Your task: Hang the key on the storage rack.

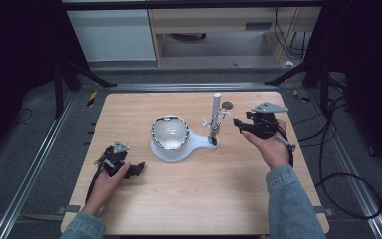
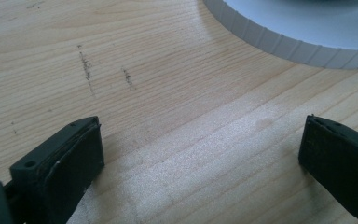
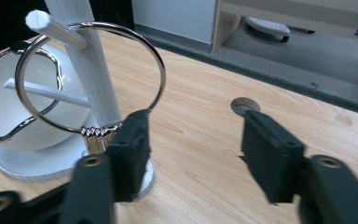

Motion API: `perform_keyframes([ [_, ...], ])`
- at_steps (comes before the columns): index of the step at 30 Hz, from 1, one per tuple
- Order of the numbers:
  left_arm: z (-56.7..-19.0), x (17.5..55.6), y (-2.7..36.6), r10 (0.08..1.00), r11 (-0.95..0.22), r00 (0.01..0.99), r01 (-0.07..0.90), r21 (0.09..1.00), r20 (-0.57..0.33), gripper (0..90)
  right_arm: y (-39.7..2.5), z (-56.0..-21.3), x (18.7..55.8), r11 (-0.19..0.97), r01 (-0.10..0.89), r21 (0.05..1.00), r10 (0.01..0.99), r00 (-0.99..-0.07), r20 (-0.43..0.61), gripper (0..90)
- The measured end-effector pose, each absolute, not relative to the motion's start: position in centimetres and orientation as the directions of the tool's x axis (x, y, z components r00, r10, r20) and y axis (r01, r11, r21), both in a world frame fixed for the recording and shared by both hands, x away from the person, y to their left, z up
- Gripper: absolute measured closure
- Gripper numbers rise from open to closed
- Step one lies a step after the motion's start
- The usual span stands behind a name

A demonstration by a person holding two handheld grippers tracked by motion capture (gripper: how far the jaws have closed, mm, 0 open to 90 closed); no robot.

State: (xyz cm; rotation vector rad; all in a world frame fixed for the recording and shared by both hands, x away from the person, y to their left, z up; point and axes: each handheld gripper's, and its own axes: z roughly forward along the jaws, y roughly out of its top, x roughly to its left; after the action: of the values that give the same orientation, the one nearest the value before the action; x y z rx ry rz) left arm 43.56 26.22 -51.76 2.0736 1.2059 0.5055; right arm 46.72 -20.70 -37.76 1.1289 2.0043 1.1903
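At the lower left of the high view the left gripper rests low on the wooden surface, held by the person's left hand. Its jaws stand wide apart with nothing between them; the left gripper view shows bare wood grain with a few dark pencil-like marks ahead, and the ribbed white edge of the stand base at the upper right.

In the middle of the high view sits a white stand carrying a shiny bowl-shaped mirror. Just right of it rises a white post with short pegs. A large metal ring hangs on one peg, as the right gripper view shows at its upper left, with a cluster of thin metal pieces at the ring's lower edge.

Right of the post, the right gripper is held above the surface by the right hand, pointing left. Its jaws are wide open and empty; the near jaw sits just in front of the ring's bottom, whether touching I cannot tell. A small round disc lies beyond.

Grey carpet, metal rails and pale cabinets surround the surface; the front half is open wood.
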Motion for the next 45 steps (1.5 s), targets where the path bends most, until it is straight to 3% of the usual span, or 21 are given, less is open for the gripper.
perform_keyframes([
  [5, -51.8, 43.6, 26.2, 0.868, -0.343, 0.496, 0.605, 0.718, -0.004, 0.0, -20.9, -37.7, 46.6, 0.246, 0.381, 0.891, 0.876, -0.481, -0.036, 17.6],
  [10, -51.8, 43.6, 26.2, 0.868, -0.343, 0.496, 0.606, 0.718, -0.004, 0.0, -20.9, -37.6, 46.4, 0.249, 0.390, 0.886, 0.879, -0.475, -0.038, 8.1],
  [24, -51.8, 43.5, 26.2, 0.869, -0.343, 0.495, 0.606, 0.718, -0.003, 0.0, -22.0, -37.0, 44.1, 0.264, 0.358, 0.896, 0.872, -0.485, -0.063, 5.9],
  [45, -51.8, 43.5, 26.2, 0.869, -0.343, 0.495, 0.606, 0.718, -0.003, 0.0, -24.3, -39.8, 42.4, 0.283, 0.404, 0.870, 0.888, -0.454, -0.077, 7.2],
])
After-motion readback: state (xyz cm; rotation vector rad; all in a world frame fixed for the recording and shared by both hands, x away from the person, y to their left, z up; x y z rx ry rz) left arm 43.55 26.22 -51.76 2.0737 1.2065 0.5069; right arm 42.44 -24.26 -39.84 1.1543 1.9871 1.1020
